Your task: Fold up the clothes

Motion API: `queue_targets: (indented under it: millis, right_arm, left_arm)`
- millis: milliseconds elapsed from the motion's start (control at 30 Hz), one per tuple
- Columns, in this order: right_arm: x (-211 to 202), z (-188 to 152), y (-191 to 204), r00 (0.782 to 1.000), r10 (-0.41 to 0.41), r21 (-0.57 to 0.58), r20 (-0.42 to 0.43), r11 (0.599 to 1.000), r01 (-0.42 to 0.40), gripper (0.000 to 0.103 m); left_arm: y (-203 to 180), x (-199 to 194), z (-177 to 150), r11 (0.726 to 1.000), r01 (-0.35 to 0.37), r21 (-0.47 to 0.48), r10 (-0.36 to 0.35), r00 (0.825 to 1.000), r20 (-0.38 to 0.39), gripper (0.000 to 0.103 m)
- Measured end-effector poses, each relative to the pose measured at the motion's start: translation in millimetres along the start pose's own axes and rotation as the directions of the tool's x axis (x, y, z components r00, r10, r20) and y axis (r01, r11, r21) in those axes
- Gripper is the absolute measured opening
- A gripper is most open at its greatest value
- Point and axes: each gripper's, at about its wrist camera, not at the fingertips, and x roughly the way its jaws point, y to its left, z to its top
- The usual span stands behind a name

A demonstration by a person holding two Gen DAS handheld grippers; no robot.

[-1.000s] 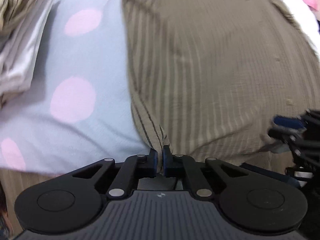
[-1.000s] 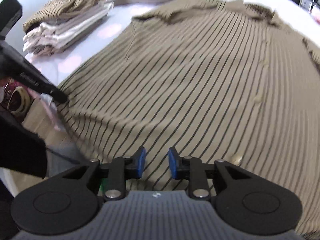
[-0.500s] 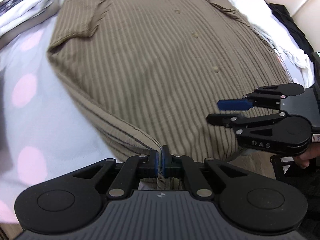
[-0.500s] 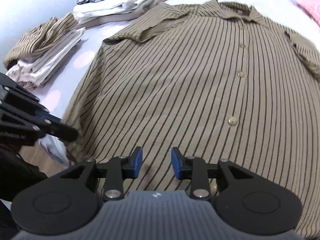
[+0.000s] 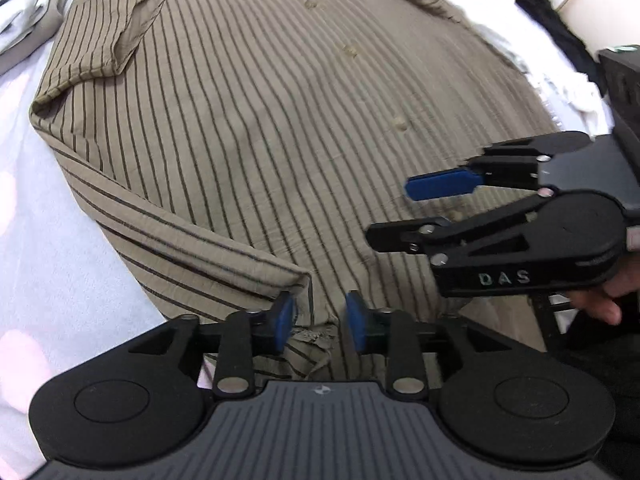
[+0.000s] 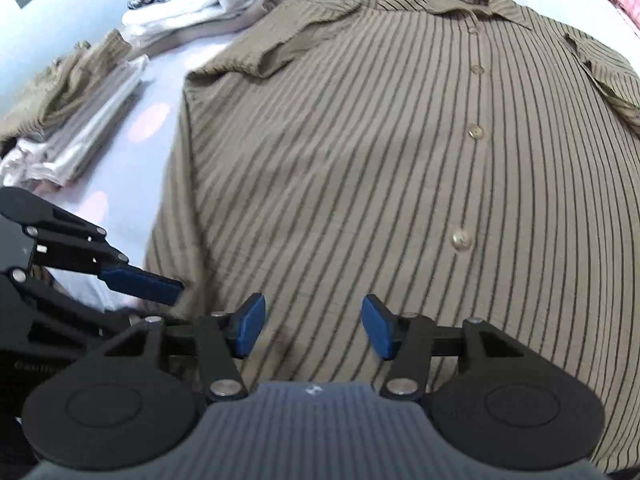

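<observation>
We have the brown striped shirt (image 6: pixel 360 152) spread front-up on the pale sheet with pink dots (image 5: pixel 44 248), collar away from us, buttons done up along the placket, one short sleeve (image 5: pixel 108 36) lying crumpled at its shoulder. Half a second ago our left gripper (image 5: pixel 318 318) was pinched on the bottom hem; its jaws have just been opening, and the hem corner (image 5: pixel 308 304) now sits loose between the blue pads (image 5: pixel 285 316) without being pressed. Our right gripper (image 6: pixel 312 330) has been widening too and hangs over the lower front with nothing between its jaws. We take this to mean the spreading and smoothing is finished and the shirt is released, ready for the first fold.

The cloth looks thin and slightly crinkled, a soft woven weave with fine dark stripes; it drapes limply and keeps small ridges, and the left side seam is rolled into a soft doubled edge. The hem near the pads shows a frayed, puckered bit. We judge it will slide easily and need both edges held to fold straight.

Beyond it lie two stacks of folded clothes (image 6: pixel 208 4), cream, white and patterned, with loose white garments (image 5: pixel 560 80) on the far right.
</observation>
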Motion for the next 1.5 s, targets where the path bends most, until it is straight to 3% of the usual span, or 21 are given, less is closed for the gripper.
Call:
queue_targets:
  millis: [100,300,600,733,767,833,967,1100,1167,1233,1367,1500]
  right_arm:
    - [-1,2,4,0.998,0.058,-0.006,0.001,0.998,-0.058,0.057]
    - [0,4,18,0.985,0.174,-0.019,-0.022,0.985,-0.174,0.056]
    - [21,5,32,0.959,0.261,0.039,-0.109,0.965,-0.258,0.053]
    - [33,3,37,0.956,0.256,0.040,-0.147,0.967,-0.253,0.040]
    - [35,2,37,0.956,0.251,0.041,-0.151,0.968,-0.248,0.036]
    - [34,2,37,0.958,0.245,0.040,-0.148,0.970,-0.242,0.012]
    - [29,2,36,0.964,0.231,0.029,-0.130,0.973,-0.229,0.005]
    - [27,0,34,0.966,0.218,0.028,-0.136,0.976,-0.216,0.004]
    - [25,0,34,0.966,0.217,0.024,-0.138,0.976,-0.216,0.004]
    - [24,1,35,0.965,0.217,0.018,-0.146,0.976,-0.217,0.004]
    - [20,4,33,0.964,0.204,0.003,-0.171,0.978,-0.207,0.004]
    - [15,8,30,0.967,0.175,-0.024,-0.185,0.983,-0.182,0.004]
  left_arm:
    - [3,-3,-5,1.000,0.006,-0.001,-0.006,1.000,-0.003,0.037]
    - [-2,-6,-17,0.999,0.041,0.032,-0.040,0.999,-0.023,0.038]
    - [-15,-5,-25,0.993,0.066,0.095,-0.063,0.997,-0.038,0.042]
    - [-13,-11,-30,0.992,0.055,0.113,-0.051,0.998,-0.039,0.042]
    - [-12,-14,-30,0.992,0.046,0.121,-0.042,0.998,-0.039,0.042]
    - [-9,-20,-29,0.990,0.023,0.141,-0.018,0.999,-0.035,0.042]
    - [1,-34,-24,0.967,-0.075,0.243,0.079,0.997,-0.003,0.042]
    - [33,-43,-14,0.919,-0.216,0.330,0.217,0.976,0.034,0.041]
    - [53,-44,-5,0.879,-0.295,0.373,0.292,0.954,0.067,0.041]
    - [68,-46,2,0.813,-0.386,0.437,0.367,0.921,0.132,0.041]
    - [88,-40,23,0.628,-0.549,0.551,0.482,0.831,0.279,0.041]
    - [105,-29,46,0.410,-0.657,0.633,0.524,0.738,0.425,0.041]
